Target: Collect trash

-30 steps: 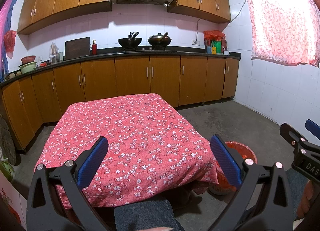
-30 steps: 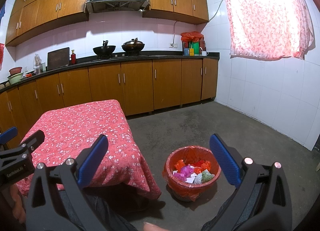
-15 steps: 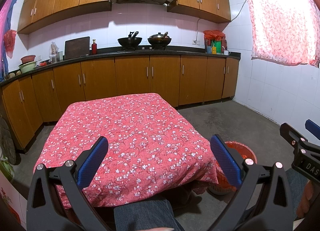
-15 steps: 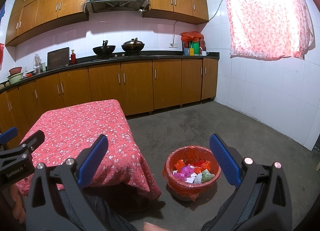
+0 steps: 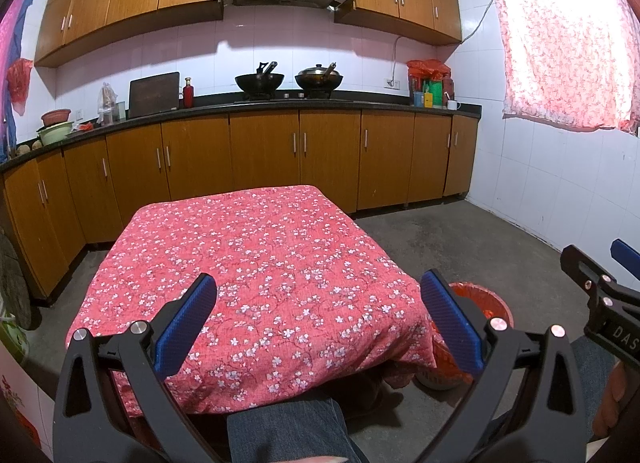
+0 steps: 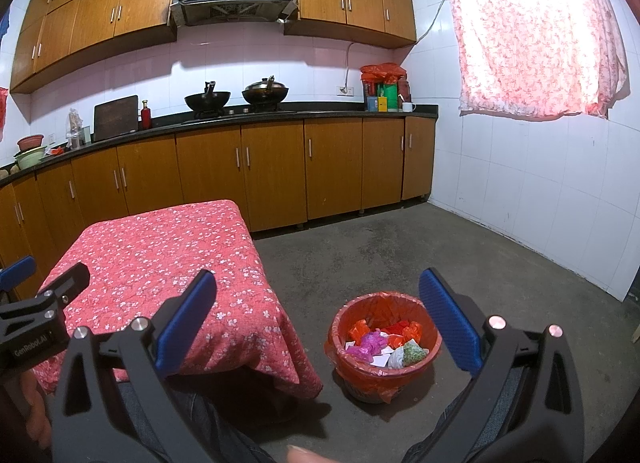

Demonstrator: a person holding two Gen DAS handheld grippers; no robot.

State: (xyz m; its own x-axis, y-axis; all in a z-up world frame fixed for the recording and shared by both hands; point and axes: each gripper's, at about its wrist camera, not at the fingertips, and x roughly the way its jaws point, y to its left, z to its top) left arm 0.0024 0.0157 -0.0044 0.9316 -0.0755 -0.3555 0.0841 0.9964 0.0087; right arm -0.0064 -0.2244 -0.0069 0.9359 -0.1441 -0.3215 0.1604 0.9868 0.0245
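A bin lined with an orange bag (image 6: pixel 430 347) stands on the floor right of the table; it holds crumpled trash (image 6: pixel 380 341) in orange, pink, white and green. In the left wrist view only its rim (image 5: pixel 486 295) shows past the table corner. The table's red floral cloth (image 5: pixel 256 263) carries nothing. My left gripper (image 5: pixel 320 323) is open and empty above the table's near edge. My right gripper (image 6: pixel 318 321) is open and empty, held above the floor between table (image 6: pixel 160 263) and bin.
Wooden base cabinets (image 5: pixel 264 155) under a dark counter run along the far and left walls, with two woks (image 5: pixel 260 81) on the stove. Grey concrete floor (image 6: pixel 440 255) spreads to the right, up to a white tiled wall with a curtained window (image 6: pixel 532 35). My knee (image 5: pixel 288 431) is below the table.
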